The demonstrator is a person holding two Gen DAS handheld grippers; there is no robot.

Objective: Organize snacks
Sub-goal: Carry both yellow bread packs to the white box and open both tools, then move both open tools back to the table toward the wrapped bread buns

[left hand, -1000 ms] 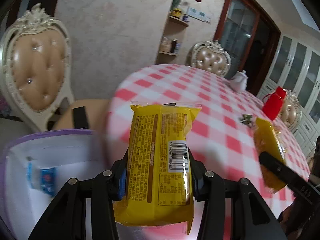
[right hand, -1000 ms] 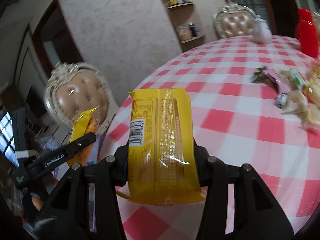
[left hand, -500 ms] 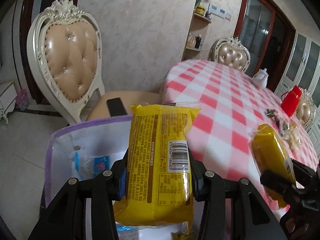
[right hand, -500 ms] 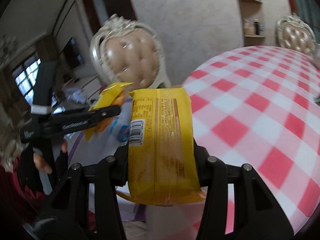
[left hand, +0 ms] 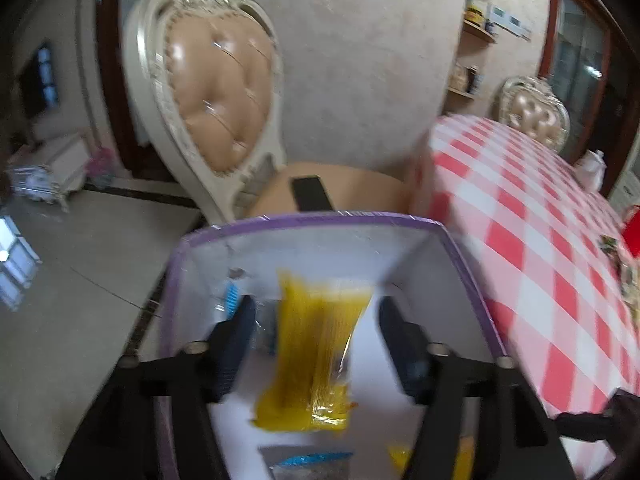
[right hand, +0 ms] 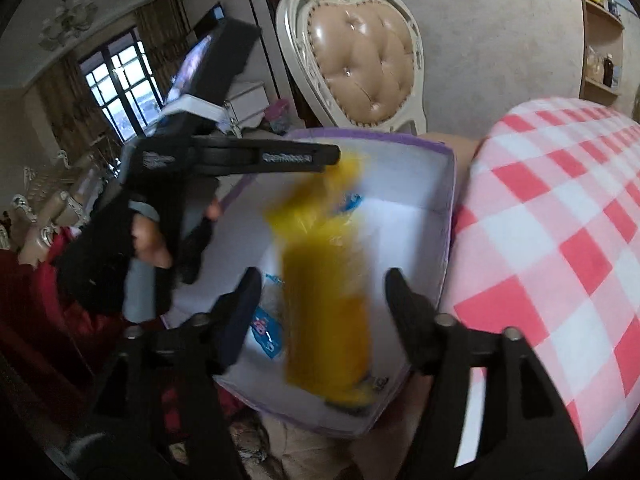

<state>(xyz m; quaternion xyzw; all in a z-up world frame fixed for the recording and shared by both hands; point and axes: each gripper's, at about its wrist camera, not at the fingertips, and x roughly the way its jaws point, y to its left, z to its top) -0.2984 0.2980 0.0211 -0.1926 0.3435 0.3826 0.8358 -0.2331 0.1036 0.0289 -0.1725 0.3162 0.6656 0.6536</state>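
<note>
Both your grippers, left [left hand: 312,316] & right [right hand: 320,292], are opening over the purple-rimmed box [left hand: 320,218]. Yellow snack packs [left hand: 312,356] sit loose between the fingers, blurred, nothing pinching them.

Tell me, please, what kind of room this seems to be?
Probably a home dining room: a round table with a red-and-white checked cloth, ornate cream chairs with tufted beige backs, and a wooden corner shelf holding jars and flowers.

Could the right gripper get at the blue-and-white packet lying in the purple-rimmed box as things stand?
Probably yes: the right gripper, jaws opening, hangs over the box, whose top is open. Only the yellow snack pack dropping between its fingers partly covers the blue-and-white packet.
</note>
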